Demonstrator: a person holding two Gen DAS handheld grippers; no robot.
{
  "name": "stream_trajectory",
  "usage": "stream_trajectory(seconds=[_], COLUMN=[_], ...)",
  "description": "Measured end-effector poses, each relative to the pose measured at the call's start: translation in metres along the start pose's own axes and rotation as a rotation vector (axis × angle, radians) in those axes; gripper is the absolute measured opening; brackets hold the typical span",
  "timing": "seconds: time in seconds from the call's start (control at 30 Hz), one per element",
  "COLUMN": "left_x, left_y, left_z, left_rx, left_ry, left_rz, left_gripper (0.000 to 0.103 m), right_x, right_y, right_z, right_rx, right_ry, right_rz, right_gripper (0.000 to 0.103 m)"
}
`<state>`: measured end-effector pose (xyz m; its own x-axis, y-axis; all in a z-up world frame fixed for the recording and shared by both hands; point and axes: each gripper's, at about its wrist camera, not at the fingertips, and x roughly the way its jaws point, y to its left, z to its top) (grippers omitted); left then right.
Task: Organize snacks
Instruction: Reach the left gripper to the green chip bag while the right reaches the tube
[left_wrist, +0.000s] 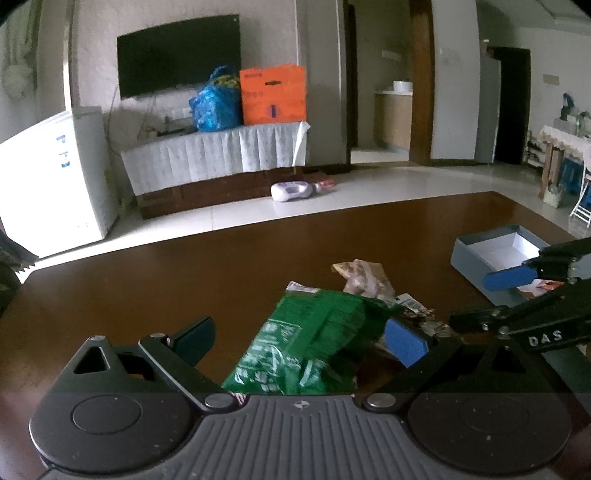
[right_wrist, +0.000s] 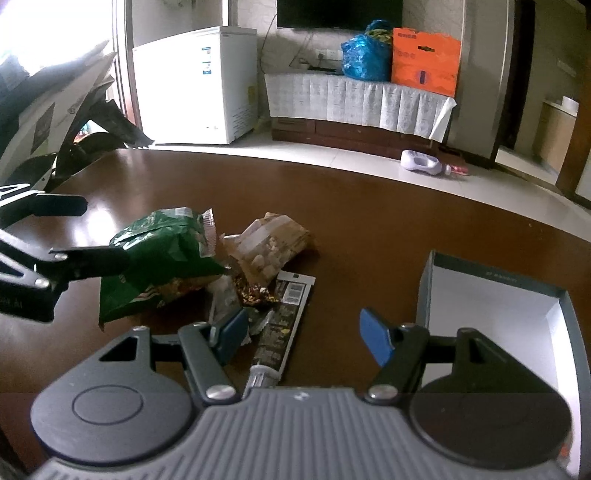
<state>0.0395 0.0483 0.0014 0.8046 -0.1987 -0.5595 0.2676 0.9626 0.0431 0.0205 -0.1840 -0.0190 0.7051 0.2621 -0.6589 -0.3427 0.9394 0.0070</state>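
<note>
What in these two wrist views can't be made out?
- Green bag: near end hidden behind the left gripper body, left view.
- Box: inside partly hidden by the right gripper, right view.
- Bag print: too blurred to read, both views.

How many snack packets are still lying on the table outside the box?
4 at least: a green bag at the pile's left, a tan bag behind it, a small dark wrapper in the middle, a long dark packet nearest. Others may lie hidden underneath.

wall television (left_wrist: 178, 54), white freezer (right_wrist: 195, 83), orange bag (left_wrist: 272, 95)
</note>
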Motion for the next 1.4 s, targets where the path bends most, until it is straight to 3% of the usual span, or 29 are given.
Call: stream_trajectory(seconds=[1.1, 1.4], left_x=[0.044, 0.050], left_y=[0.012, 0.011], left_z=[0.001, -0.002], left_rx=[-0.033, -0.027], left_ry=[0.086, 0.107], left_rz=[-0.089, -0.082], left_gripper=[0.100, 0.099], right_x=[0.038, 0.045], right_y=[0.011, 0.011], right_z=[-0.004, -0.006], right_rx=[-0.018, -0.021], right_ry=[0.068, 0.074], right_rz=[-0.051, -0.064], right_gripper=[0.069, 0.069])
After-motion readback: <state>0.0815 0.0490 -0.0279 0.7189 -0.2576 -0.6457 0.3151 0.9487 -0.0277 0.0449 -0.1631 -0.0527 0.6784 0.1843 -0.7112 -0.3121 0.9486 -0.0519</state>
